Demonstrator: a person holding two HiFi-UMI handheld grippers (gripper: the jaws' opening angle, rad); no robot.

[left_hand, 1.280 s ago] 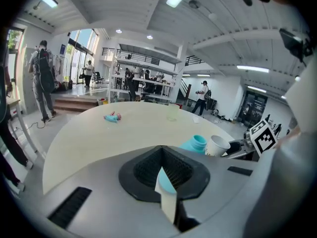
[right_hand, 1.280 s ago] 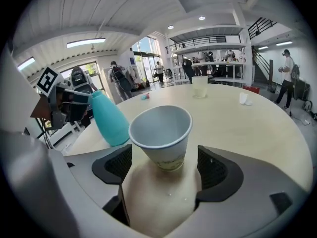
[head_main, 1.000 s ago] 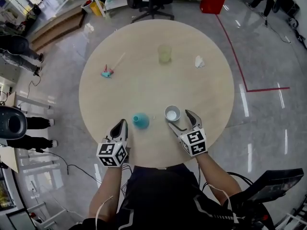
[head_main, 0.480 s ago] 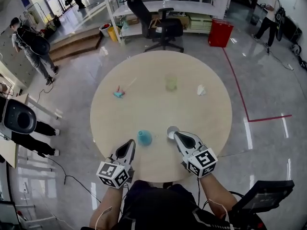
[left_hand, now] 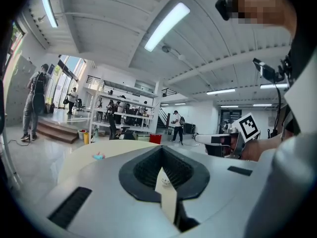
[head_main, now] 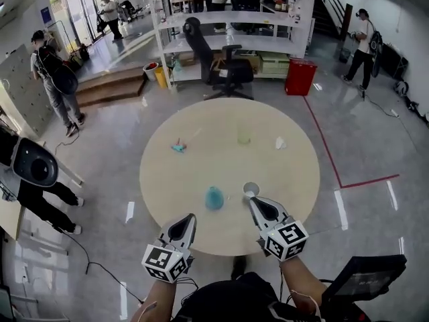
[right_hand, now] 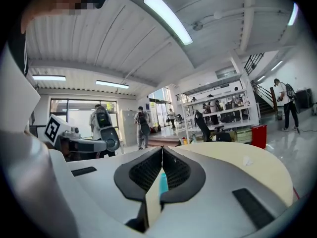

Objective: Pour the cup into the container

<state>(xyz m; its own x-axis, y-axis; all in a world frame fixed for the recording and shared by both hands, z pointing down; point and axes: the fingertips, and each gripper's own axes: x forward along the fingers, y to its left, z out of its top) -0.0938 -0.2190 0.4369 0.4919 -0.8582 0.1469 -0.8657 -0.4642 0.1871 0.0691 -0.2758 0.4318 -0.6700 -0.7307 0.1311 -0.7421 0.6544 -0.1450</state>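
Head view: cup (head_main: 251, 190) upright, mouth up

Grey hand-held grippers (head_main: 190, 218), checkered marker cubes (head_main: 163, 263), dark top (head_main: 228, 302)

Round beige surface (head_main: 201, 173). Near edge: teal flask (head_main: 214, 198), with white cup (head_main: 251, 190) just beside it, not touching. Far side: pale green container (head_main: 244, 137), crumpled white tissue (head_main: 280, 143) to its right, small teal-and-pink object (head_main: 178, 147) at left.

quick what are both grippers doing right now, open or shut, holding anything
Left gripper: jaws closed, holding nothing.
Right gripper: jaws closed, holding nothing.
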